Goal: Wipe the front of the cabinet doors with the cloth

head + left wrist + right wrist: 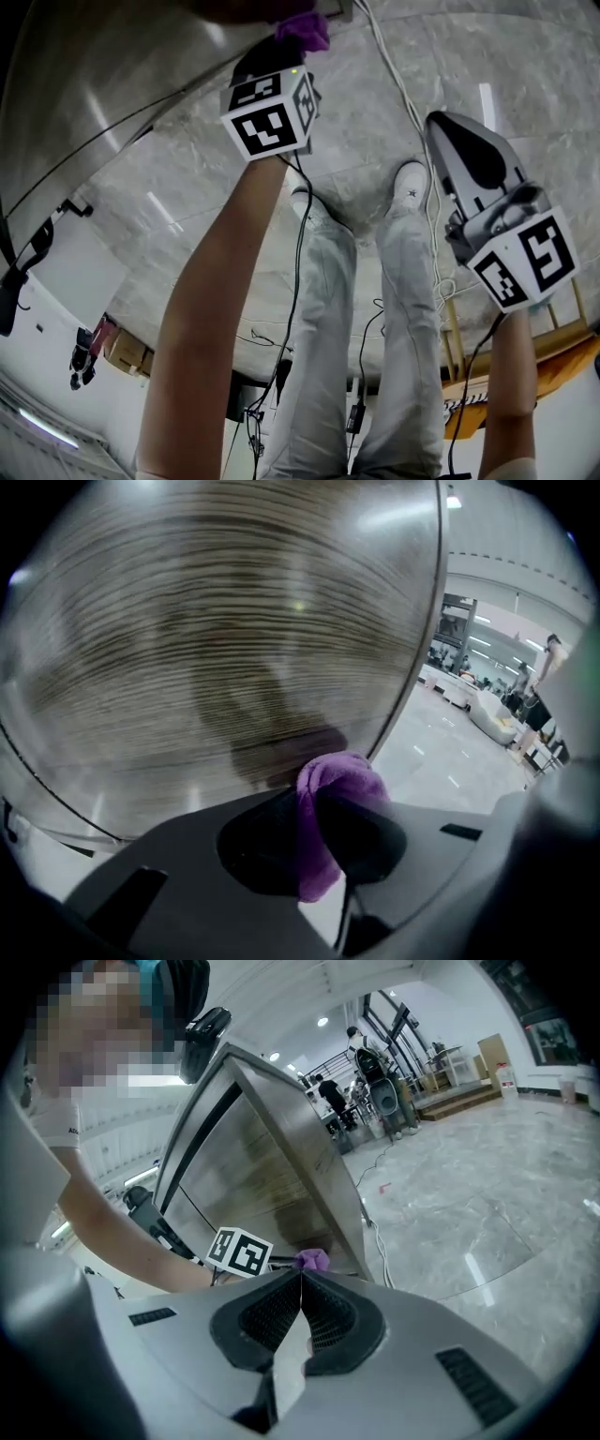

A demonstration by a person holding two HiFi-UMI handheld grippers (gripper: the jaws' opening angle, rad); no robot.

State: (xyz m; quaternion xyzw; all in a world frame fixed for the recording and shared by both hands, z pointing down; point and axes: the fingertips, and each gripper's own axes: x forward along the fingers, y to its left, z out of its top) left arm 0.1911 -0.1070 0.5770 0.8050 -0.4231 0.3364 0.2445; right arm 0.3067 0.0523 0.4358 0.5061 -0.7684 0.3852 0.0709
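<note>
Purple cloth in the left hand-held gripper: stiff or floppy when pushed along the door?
Probably floppy: the purple cloth bunches softly in the left hand-held gripper. Likely light: one pinch holds it. It may squash flat against the cabinet door.

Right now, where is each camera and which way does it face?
Head view: on the head, facing steeply down; forearms, legs, left hand-held gripper, right hand-held gripper.
Left gripper view: on the left one, facing the cabinet door; jaws clamp purple cloth.
Right gripper view: on the right one, facing the door; jaws shut, left forearm shows.
All share door and cloth.
</note>
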